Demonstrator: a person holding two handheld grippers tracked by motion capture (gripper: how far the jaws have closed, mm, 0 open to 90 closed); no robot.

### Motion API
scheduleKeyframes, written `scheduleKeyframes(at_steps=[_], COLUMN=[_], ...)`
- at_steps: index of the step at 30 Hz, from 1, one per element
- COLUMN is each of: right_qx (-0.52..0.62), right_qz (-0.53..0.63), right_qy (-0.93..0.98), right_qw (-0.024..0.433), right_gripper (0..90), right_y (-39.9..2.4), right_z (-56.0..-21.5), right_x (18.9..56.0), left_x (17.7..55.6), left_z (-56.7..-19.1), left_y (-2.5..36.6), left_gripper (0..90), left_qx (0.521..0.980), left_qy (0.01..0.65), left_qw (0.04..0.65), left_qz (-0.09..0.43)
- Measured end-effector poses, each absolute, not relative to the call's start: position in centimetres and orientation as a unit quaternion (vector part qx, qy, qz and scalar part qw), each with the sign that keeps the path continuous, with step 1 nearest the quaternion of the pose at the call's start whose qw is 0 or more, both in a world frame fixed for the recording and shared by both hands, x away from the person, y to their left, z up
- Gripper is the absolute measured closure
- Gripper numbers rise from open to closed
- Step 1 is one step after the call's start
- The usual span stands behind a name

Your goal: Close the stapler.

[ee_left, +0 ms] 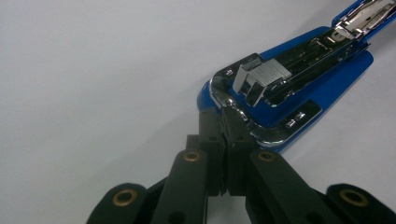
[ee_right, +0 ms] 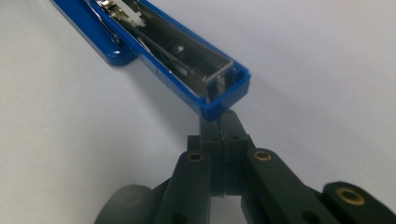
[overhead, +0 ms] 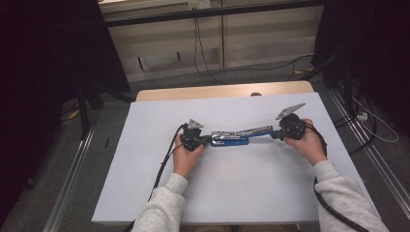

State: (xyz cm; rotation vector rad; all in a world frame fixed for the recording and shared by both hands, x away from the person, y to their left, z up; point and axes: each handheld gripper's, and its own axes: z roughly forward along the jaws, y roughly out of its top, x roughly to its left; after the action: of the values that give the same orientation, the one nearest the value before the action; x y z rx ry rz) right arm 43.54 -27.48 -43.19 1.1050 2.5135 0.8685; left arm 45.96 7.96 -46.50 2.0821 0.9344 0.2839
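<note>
A person is standing at a white table [overhead: 145, 193] with a gripper in each hand, and a blue stapler [overhead: 237, 136] is lying swung open near the middle of it, stretched between the two.

On the left, the left gripper [overhead: 207, 140] is sitting low on the tabletop, its jaws pressed fully together. In the left gripper view their tips [ee_left: 223, 122] are touching the chrome edge at the end of the stapler's base [ee_left: 280, 93], where the staple channel is lying exposed; whether they are pinching any of that edge I cannot tell.

On the right, the right gripper [overhead: 274, 136] is likewise closed tight. In the right gripper view its tips [ee_right: 220, 122] are meeting the blue end of the stapler's opened top arm [ee_right: 187, 60], which is reaching away with its metal underside facing up. Whether anything is caught between those jaws I cannot tell either.
</note>
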Motion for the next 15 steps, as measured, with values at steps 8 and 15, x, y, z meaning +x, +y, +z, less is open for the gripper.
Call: scheduleKeyframes(at_steps=[8, 15], right_qx=[0.372, 0.38], right_qz=[0.311, 0.314], right_qy=[0.865, 0.862], right_qw=[0.126, 0.119], right_gripper=[90.0, 79.0], right_y=[-27.09, -27.05], right_z=[-43.02, -43.29], right_x=[43.45, 43.16], left_x=[45.95, 45.86], left_z=[-46.48, -46.06], left_y=[8.08, 8.64], left_gripper=[86.4, 74.5], left_qx=[0.822, 0.819], left_qy=[0.378, 0.386], left_qw=[0.41, 0.411], left_qz=[0.113, 0.111])
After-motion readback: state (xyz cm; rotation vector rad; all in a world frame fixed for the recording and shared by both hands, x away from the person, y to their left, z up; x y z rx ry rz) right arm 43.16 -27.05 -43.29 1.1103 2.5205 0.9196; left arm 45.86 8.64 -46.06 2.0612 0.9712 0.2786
